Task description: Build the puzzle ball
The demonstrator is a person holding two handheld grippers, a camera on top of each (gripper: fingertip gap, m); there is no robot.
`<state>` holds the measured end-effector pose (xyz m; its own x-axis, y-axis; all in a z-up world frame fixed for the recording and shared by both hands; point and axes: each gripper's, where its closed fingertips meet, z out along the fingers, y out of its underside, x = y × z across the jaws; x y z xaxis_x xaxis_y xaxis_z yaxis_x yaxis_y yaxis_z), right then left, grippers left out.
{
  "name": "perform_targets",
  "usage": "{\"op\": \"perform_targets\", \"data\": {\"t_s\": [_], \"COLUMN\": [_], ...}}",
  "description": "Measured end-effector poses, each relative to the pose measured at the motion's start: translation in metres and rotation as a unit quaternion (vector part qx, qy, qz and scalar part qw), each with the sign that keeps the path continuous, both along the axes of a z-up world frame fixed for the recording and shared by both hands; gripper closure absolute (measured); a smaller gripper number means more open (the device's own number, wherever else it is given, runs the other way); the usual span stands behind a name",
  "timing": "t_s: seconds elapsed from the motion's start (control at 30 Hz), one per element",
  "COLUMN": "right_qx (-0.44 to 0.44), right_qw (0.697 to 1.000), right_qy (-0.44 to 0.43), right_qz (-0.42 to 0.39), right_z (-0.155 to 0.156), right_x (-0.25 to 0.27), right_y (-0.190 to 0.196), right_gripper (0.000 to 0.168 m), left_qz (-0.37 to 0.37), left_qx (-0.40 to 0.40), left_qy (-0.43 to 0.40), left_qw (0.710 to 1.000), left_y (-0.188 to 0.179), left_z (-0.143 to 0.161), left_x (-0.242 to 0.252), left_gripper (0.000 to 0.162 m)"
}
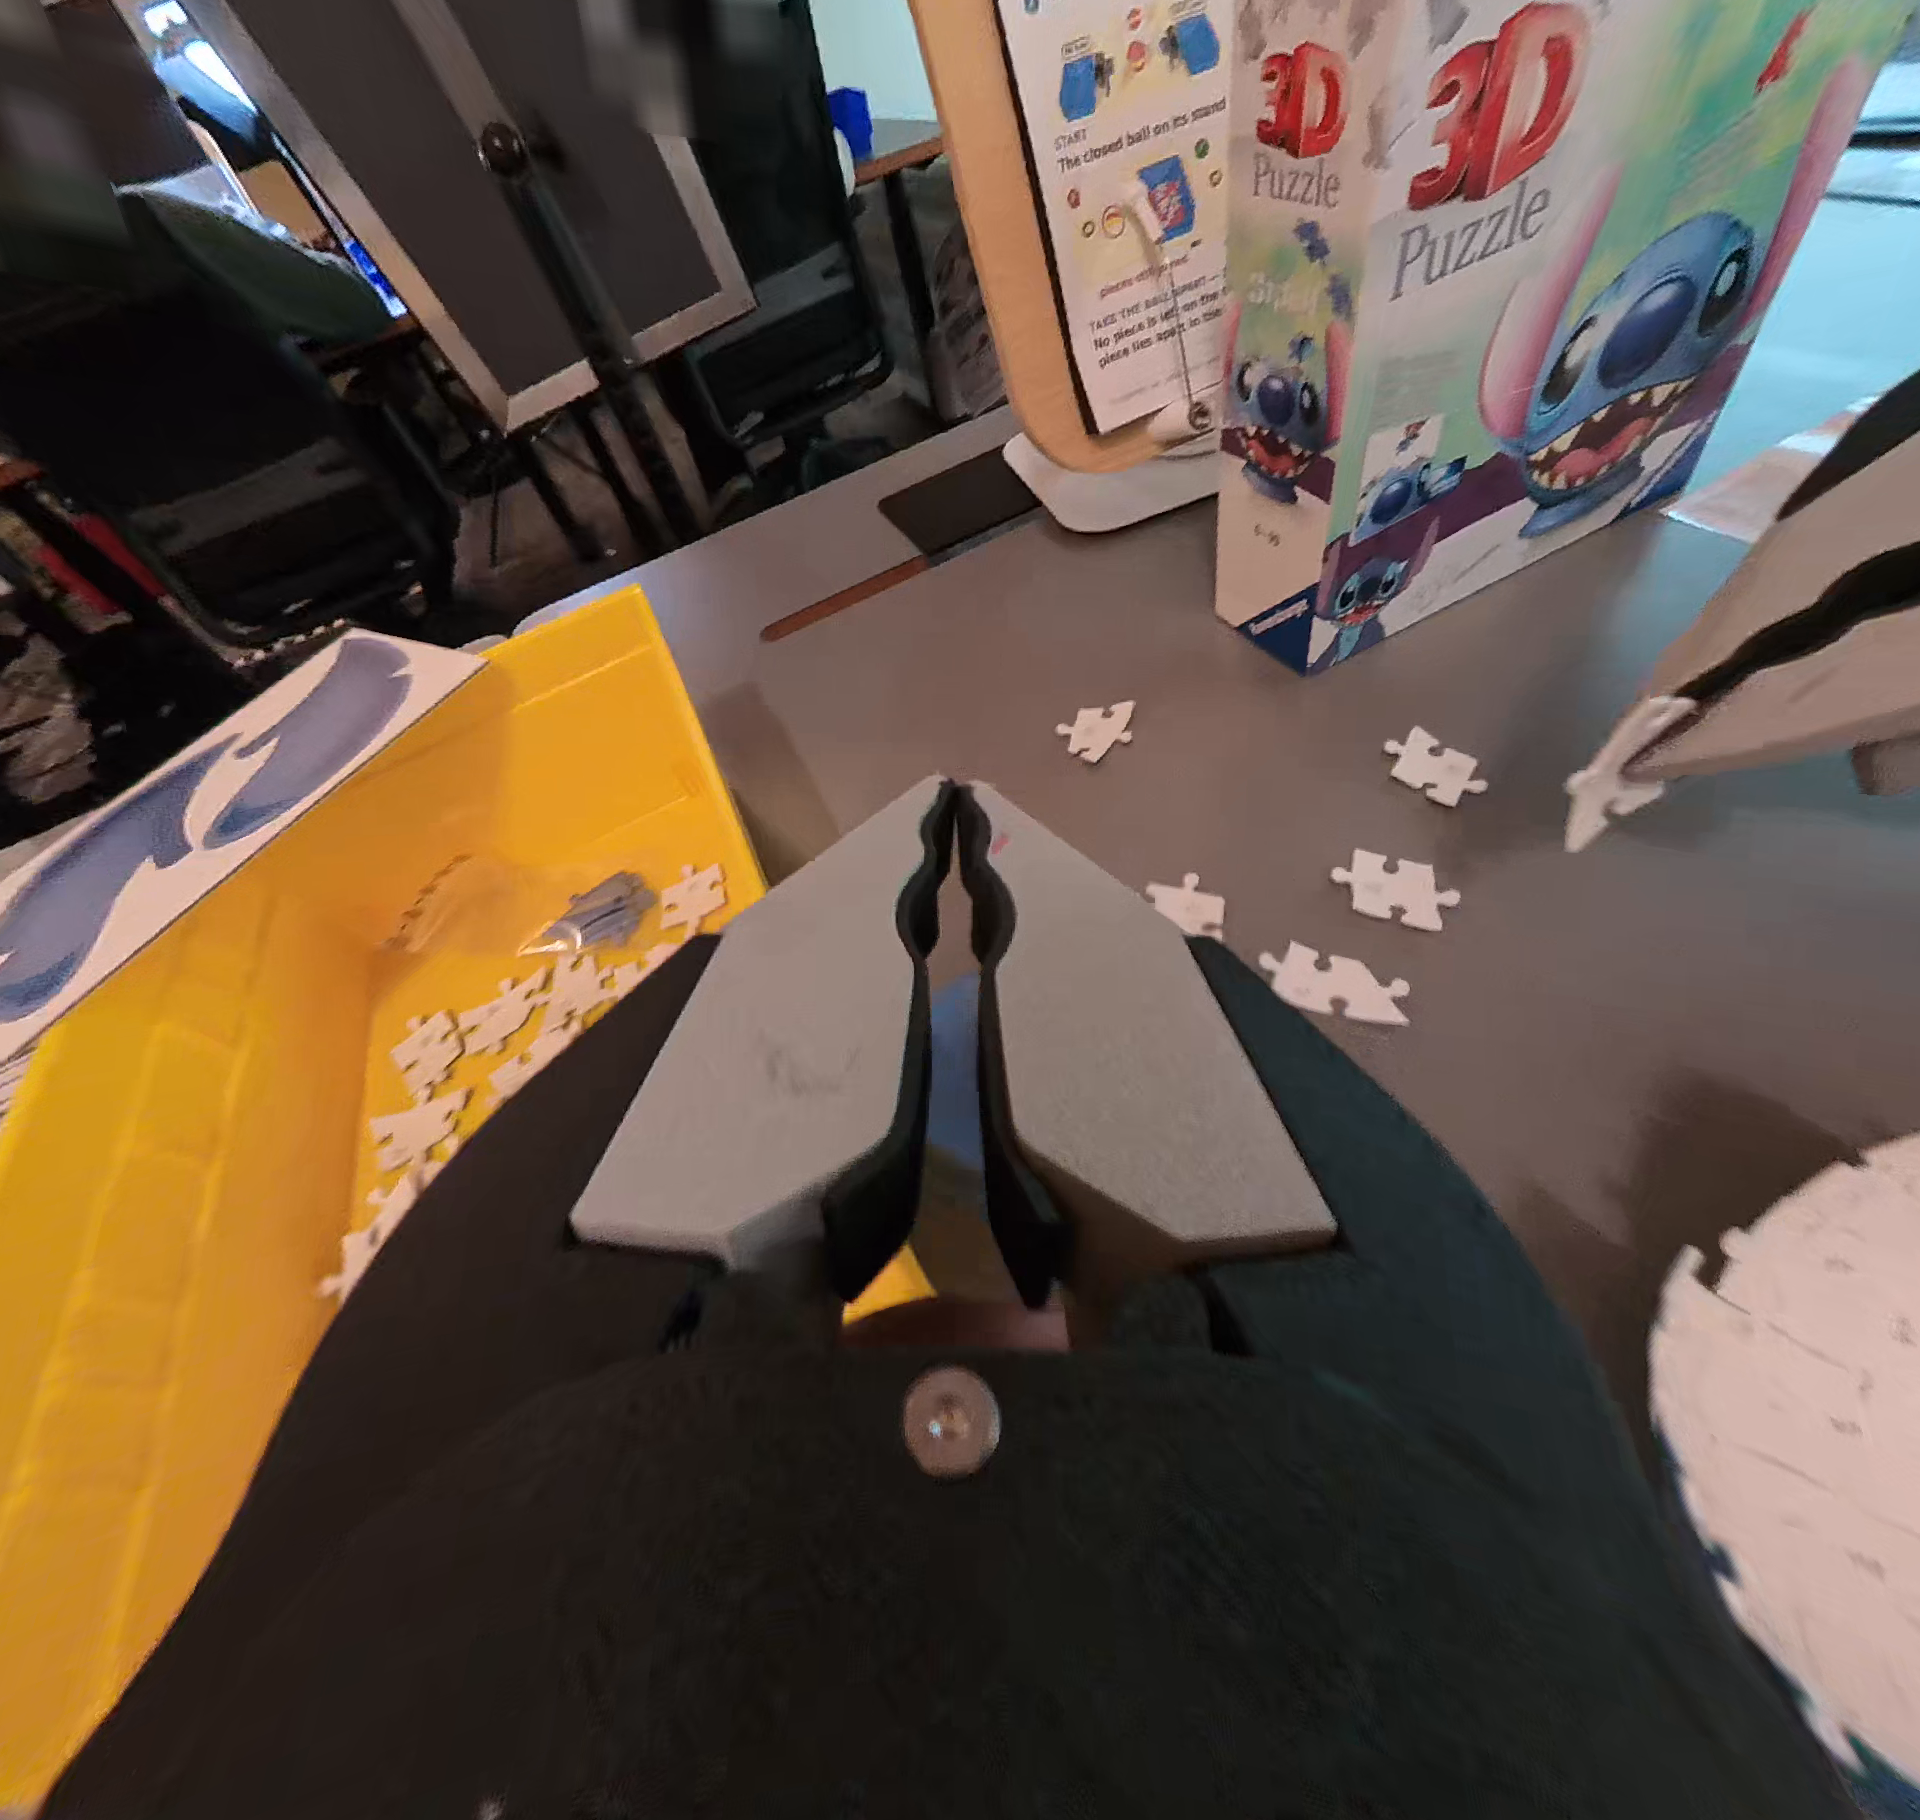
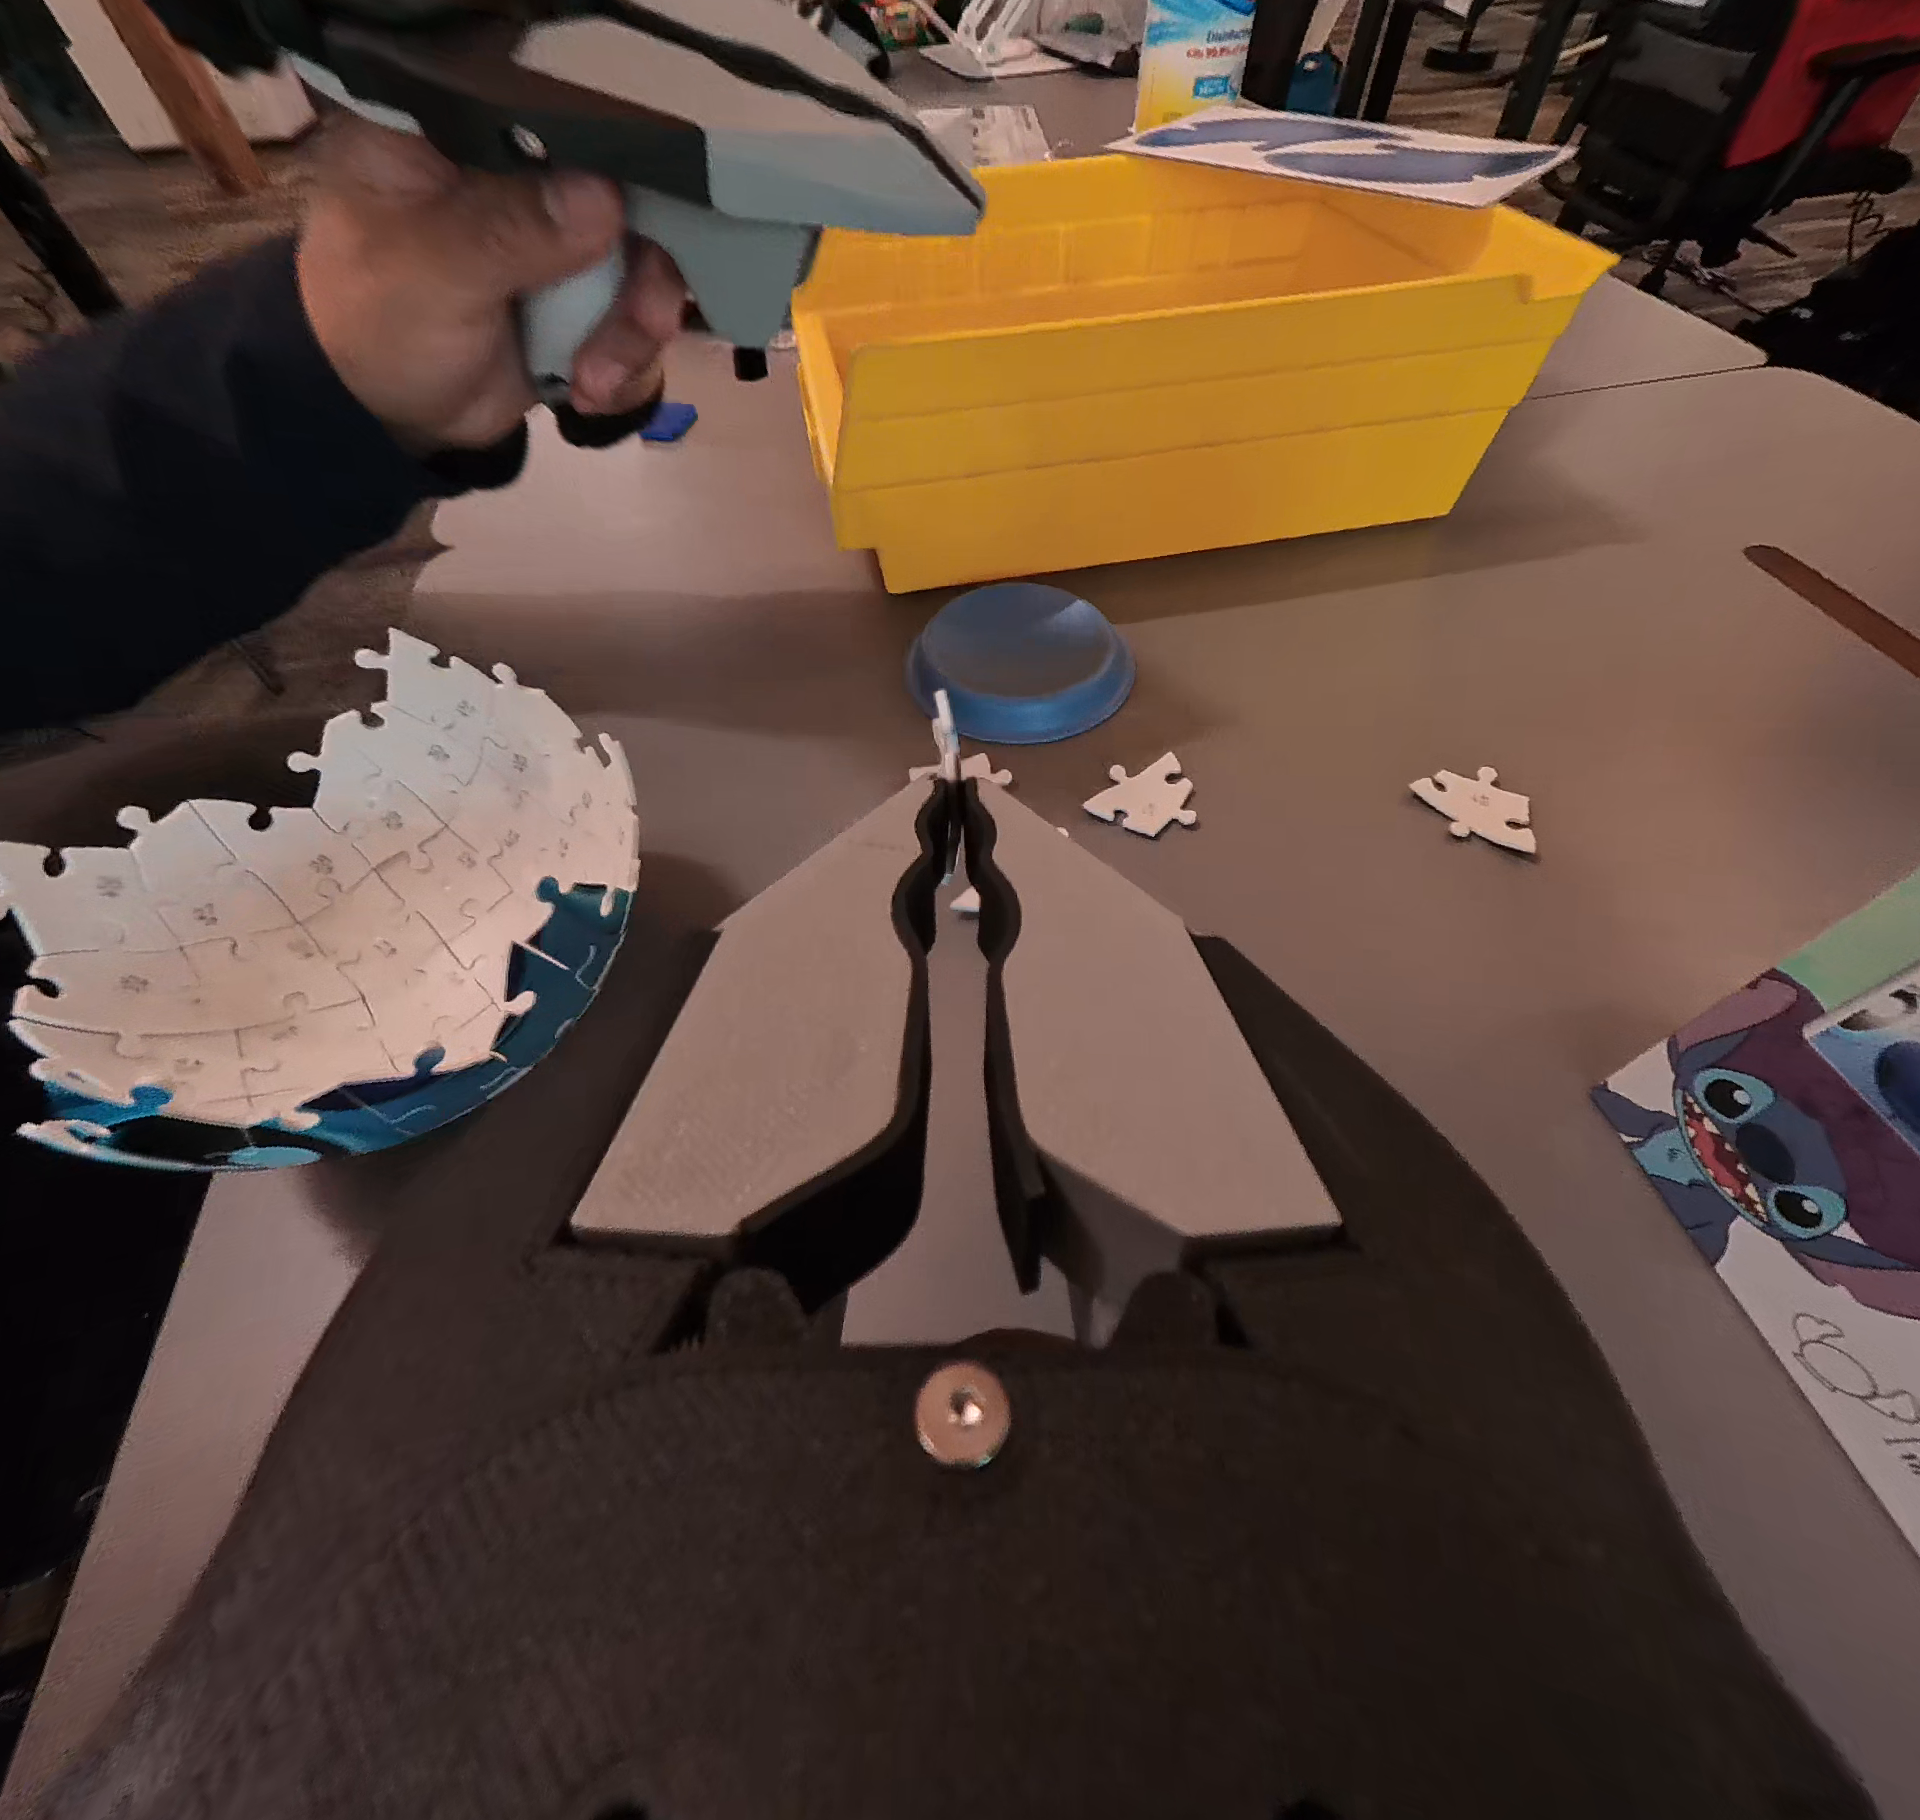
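The half-built puzzle ball point(image 2: 312, 918) lies on the grey table as an open bowl, white inside and blue outside; it also shows in the left wrist view point(image 1: 1787, 1407). My right gripper point(image 2: 954, 783) is shut on a white puzzle piece point(image 2: 943, 731) held edge-up above the table, right of the ball; the left wrist view shows that piece point(image 1: 1610, 783) too. My left gripper point(image 1: 954, 788) is shut and empty, raised beside the yellow bin point(image 1: 582, 731). Several loose white pieces point(image 1: 1392, 887) lie on the table.
The yellow bin point(image 2: 1174, 399) holds several pieces point(image 1: 468, 1043) and has a printed sheet point(image 2: 1340, 149) across its rim. A blue round stand point(image 2: 1023, 664) sits before it. The puzzle box point(image 1: 1507, 336) and an instruction board point(image 1: 1101, 160) stand at the back. One gripper's finger ends stand about 15 centimeters off the other's.
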<state>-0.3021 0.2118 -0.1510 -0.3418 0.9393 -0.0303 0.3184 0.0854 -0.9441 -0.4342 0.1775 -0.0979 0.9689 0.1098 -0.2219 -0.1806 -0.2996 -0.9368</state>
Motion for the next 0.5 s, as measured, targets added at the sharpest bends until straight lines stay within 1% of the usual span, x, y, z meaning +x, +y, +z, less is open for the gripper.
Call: {"op": "perform_targets", "data": {"t_s": [0.07,0.2,0.27,0.33,0.43,0.5], "right_qx": [-0.003,-0.003,0.004,0.015,0.022,0.037], "right_qw": [1.000,1.000,0.999,0.999,0.997,0.995], "right_qy": [-0.006,-0.025,-0.031,-0.042,-0.066,-0.081], "right_qz": [0.006,-0.005,-0.017,-0.030,-0.036,-0.043], "right_z": [-0.002,-0.002,-0.002,-0.002,-0.003,-0.006], "right_x": [-0.001,0.001,0.001,0.000,0.001,0.002], "right_y": [-0.003,-0.004,-0.003,-0.001,-0.003,-0.001], "right_gripper": [0.168,0.168,0.168,0.168,0.168,0.168], "left_qz": [0.014,0.024,0.023,0.027,0.036,0.048], "left_qx": [-0.018,-0.064,-0.085,-0.097,-0.101,-0.109], "left_qy": [0.000,-0.029,-0.044,-0.048,-0.045,-0.047], "left_qw": [1.000,0.997,0.995,0.994,0.993,0.992], "left_y": [-0.009,-0.020,-0.020,-0.018,-0.015,-0.014], "left_z": [0.000,-0.015,-0.020,-0.019,-0.015,-0.020], "left_x": [0.000,0.004,0.002,-0.002,-0.009,-0.015], "left_gripper": [0.162,0.162,0.162,0.162,0.162,0.162]}}
